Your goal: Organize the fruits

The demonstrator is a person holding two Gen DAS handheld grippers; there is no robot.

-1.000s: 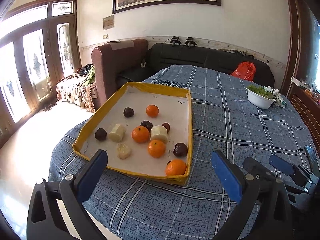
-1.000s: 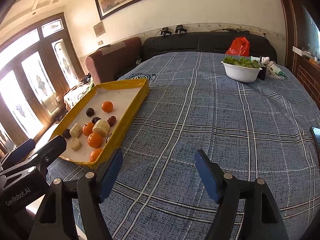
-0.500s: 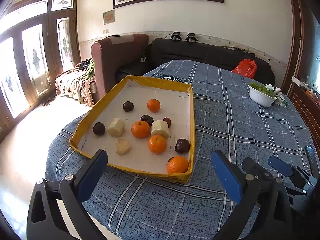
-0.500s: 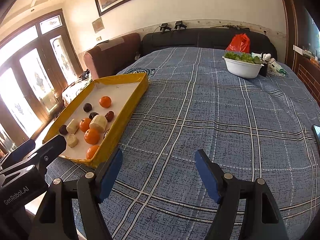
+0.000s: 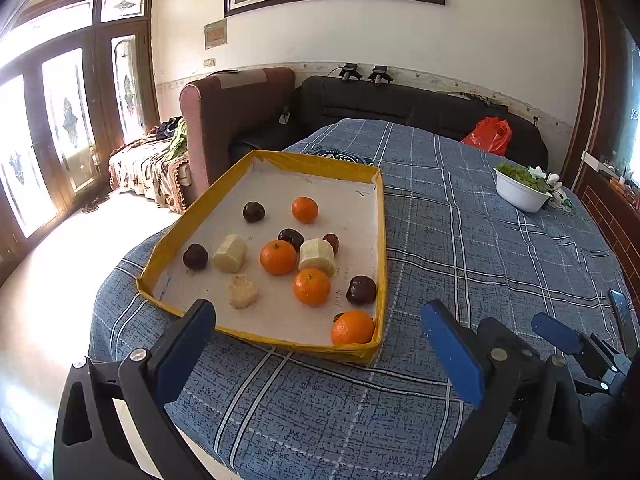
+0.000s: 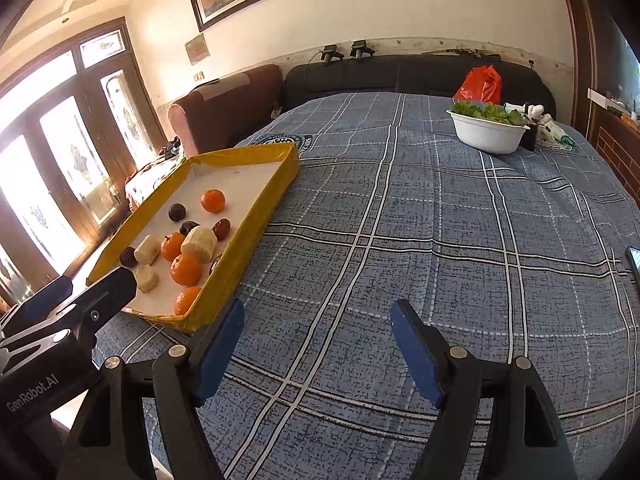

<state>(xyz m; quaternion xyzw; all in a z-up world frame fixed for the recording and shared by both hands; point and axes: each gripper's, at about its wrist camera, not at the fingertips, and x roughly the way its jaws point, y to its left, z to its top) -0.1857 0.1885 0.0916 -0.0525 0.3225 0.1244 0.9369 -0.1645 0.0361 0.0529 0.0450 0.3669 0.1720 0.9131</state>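
Observation:
A yellow-rimmed tray point(image 5: 381, 240) sits on the blue plaid tablecloth and also shows in the right wrist view point(image 6: 280, 184). It holds several oranges point(image 5: 278, 257), dark plums point(image 5: 361, 290) and pale peeled chunks point(image 5: 231, 253), scattered and mixed. One orange point(image 5: 352, 327) lies in the tray's near right corner. My left gripper point(image 5: 316, 344) is open and empty, hovering just in front of the tray's near edge. My right gripper point(image 6: 316, 348) is open and empty over bare cloth to the right of the tray.
A white bowl of greens point(image 6: 487, 131) stands at the table's far right. A red bag point(image 6: 480, 84) lies on the black sofa behind. A brown armchair point(image 5: 236, 112) stands beyond the tray. The table's left edge drops off beside the tray.
Both grippers have drifted slightly forward and tilted down, so the tray sits a little nearer in view. Jaws stay open. The fruit has not moved.

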